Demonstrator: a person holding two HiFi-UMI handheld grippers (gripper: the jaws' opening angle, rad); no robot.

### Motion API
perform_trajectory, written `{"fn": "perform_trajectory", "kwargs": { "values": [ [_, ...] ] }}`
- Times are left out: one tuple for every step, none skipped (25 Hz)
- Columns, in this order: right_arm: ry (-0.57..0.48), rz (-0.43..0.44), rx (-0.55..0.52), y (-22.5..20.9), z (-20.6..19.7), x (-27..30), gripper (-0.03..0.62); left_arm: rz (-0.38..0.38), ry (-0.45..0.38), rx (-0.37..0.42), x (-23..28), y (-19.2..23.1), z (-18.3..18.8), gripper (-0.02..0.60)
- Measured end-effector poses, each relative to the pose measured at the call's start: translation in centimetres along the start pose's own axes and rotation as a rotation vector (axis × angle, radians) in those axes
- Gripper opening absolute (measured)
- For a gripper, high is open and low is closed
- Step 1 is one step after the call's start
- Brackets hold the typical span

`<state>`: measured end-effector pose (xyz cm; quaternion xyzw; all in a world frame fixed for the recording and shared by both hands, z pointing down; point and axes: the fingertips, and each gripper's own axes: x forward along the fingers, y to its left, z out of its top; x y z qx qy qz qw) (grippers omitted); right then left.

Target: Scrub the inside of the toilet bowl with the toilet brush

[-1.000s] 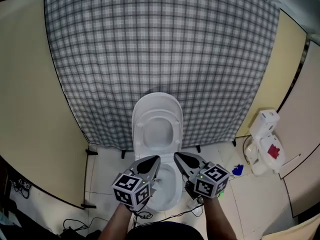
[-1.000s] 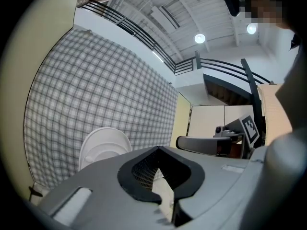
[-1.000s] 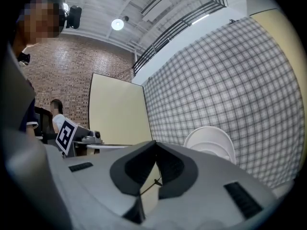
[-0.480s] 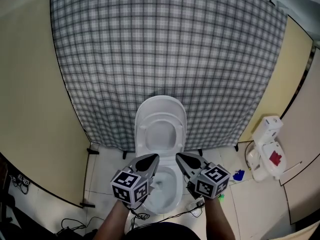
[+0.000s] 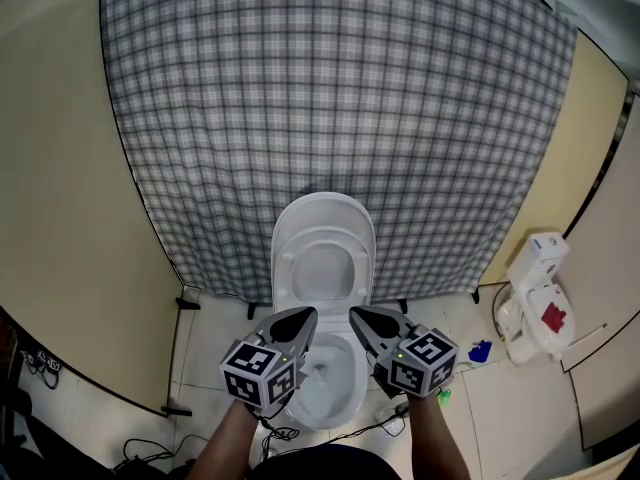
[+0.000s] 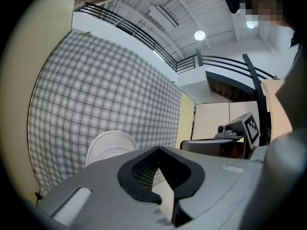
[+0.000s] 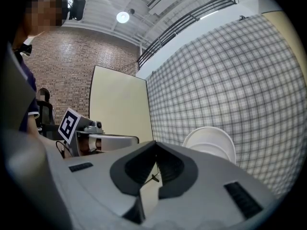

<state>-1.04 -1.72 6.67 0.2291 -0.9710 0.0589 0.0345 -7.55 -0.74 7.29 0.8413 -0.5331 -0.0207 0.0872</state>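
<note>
While both grippers hang over its front edge, the toilet (image 5: 322, 258) stands white and oval against the checked curtain (image 5: 330, 98). Its lid and seat are tipped upright, and the open bowl (image 5: 325, 393) below them is pale inside. The bowl lies at the bottom middle of the head view, directly under the two grippers.

The left gripper (image 5: 298, 318) has its fingers together with nothing between them, and so does the right gripper (image 5: 362, 318).

By count there are one toilet, one curtain and two grippers. On the floor (image 5: 480, 408) to the right are one white object (image 5: 530, 288) with a red patch and one small blue thing (image 5: 480, 349) near it.
</note>
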Motion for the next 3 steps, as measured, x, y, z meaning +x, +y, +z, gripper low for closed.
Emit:
{"fn": "perform_trajectory", "kwargs": {
  "values": [
    [-0.003,0.001,-0.001,0.6,0.2,-0.3,0.0,0.0,-0.001,0.003,-0.6,-0.3,0.3,0.009],
    [-0.004,0.001,-0.001,1.3,0.5,-0.7,0.0,0.0,-0.002,0.006,-1.2,-0.7,0.6,0.009],
    [-0.005,0.001,-0.002,2.0,0.7,-1.0,0.0,-0.001,-0.003,0.008,-1.9,-1.1,0.8,0.008]
  ]
}}
